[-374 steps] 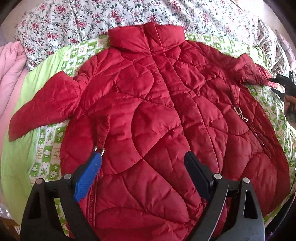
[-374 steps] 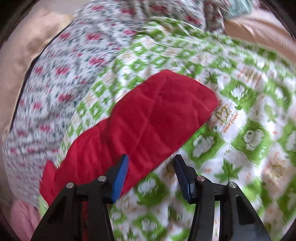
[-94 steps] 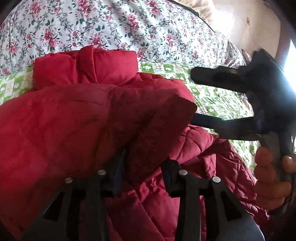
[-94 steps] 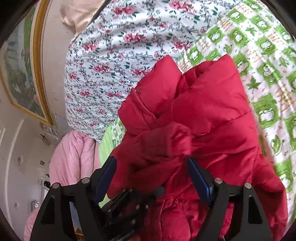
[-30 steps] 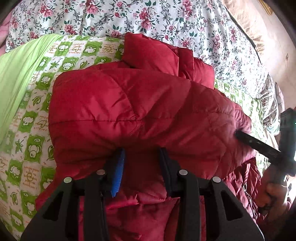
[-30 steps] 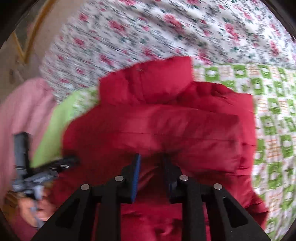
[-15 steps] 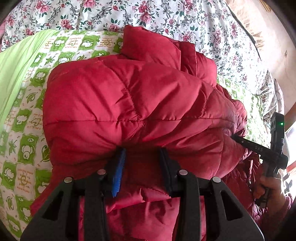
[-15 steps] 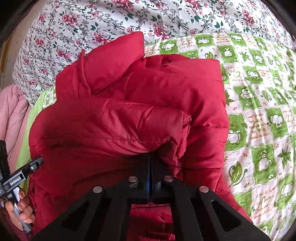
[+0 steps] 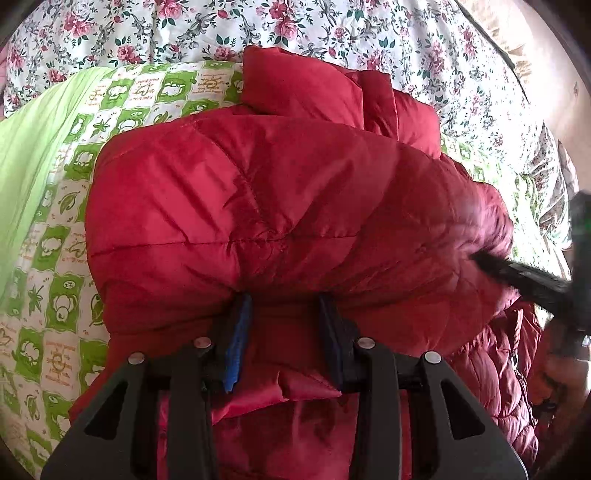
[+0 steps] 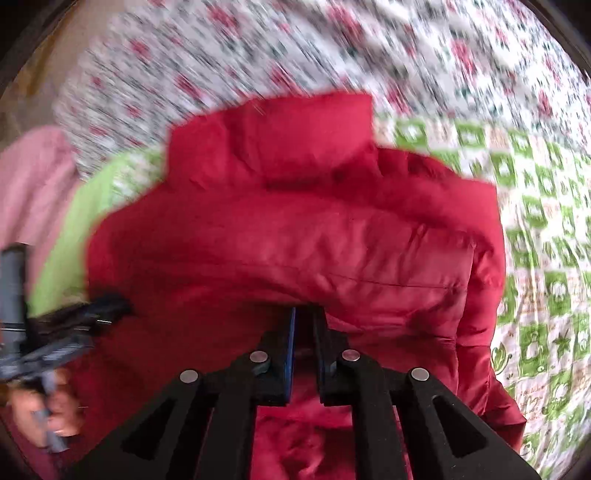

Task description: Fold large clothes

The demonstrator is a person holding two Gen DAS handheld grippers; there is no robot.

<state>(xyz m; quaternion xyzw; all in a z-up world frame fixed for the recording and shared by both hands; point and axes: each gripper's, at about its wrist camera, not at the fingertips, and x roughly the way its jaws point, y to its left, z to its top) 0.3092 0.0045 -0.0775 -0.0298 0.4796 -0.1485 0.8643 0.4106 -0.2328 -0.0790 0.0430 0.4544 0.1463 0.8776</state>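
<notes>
A red quilted jacket [image 9: 277, 192] lies on the bed, its lower part doubled up toward the collar [image 9: 306, 85]. My left gripper [image 9: 284, 306] is shut on a thick fold of it, fingertips hidden under the puffed edge. In the right wrist view the same jacket [image 10: 295, 240] fills the middle. My right gripper [image 10: 304, 314] has red fabric in the narrow slit between its pads, and its jaws are opening slightly. From the left wrist view, the right gripper [image 9: 480, 260] pokes into the fold's right end. The left gripper [image 10: 110, 302] bites the fold's left end.
A green-and-white patterned blanket [image 9: 55, 258] lies under the jacket, over a floral sheet [image 9: 184, 29]. Plain light-green cloth [image 9: 33, 147] and a pink quilt [image 10: 33, 177] lie to the left. A hand [image 10: 55, 413] holds the left gripper's handle.
The right gripper's jaws went from apart to fully together on the fold, and now show a thin gap. The right view has shifted and blurred. The left gripper kept its hold.
</notes>
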